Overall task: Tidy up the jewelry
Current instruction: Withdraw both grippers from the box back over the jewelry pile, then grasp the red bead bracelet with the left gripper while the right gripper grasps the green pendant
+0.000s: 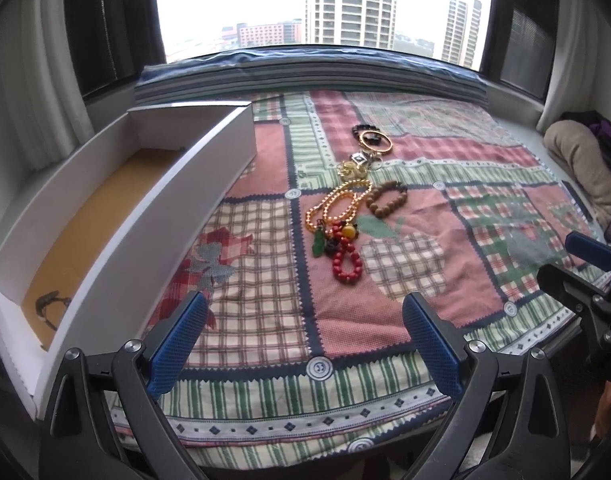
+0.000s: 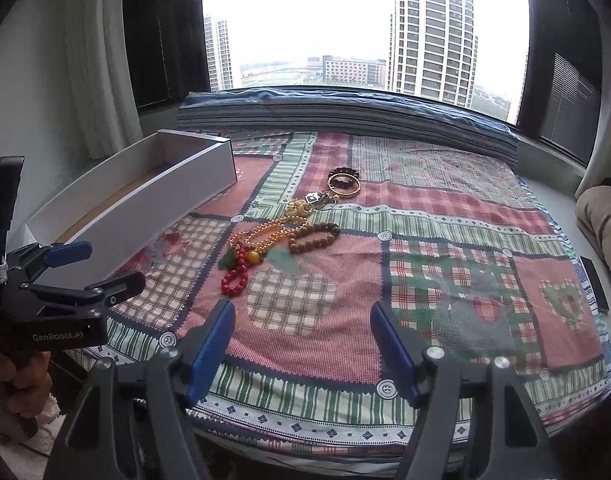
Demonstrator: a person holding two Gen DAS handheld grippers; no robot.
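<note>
A row of jewelry lies on the patchwork cloth [image 1: 385,320]: a red bead bracelet [image 1: 347,264] nearest, a gold bead necklace [image 1: 337,204], a brown wooden bead bracelet [image 1: 387,198], gold charms [image 1: 355,164], and a gold bangle with dark beads [image 1: 371,138] farthest. The red bracelet [image 2: 235,276] and the wooden one [image 2: 313,236] also show in the right wrist view. A long white box [image 1: 177,200] with a brown floor stands at left, a small dark piece [image 1: 49,302] inside its near end. My left gripper [image 1: 305,340] and right gripper [image 2: 303,340] are open and empty, short of the jewelry.
A stack of grey-blue mats [image 1: 305,76] runs along the window at the back. A beige cushion [image 1: 581,164] lies at the right. A dark flat object [image 2: 593,282] lies at the cloth's right edge. The left gripper [image 2: 65,280] shows at the left of the right wrist view.
</note>
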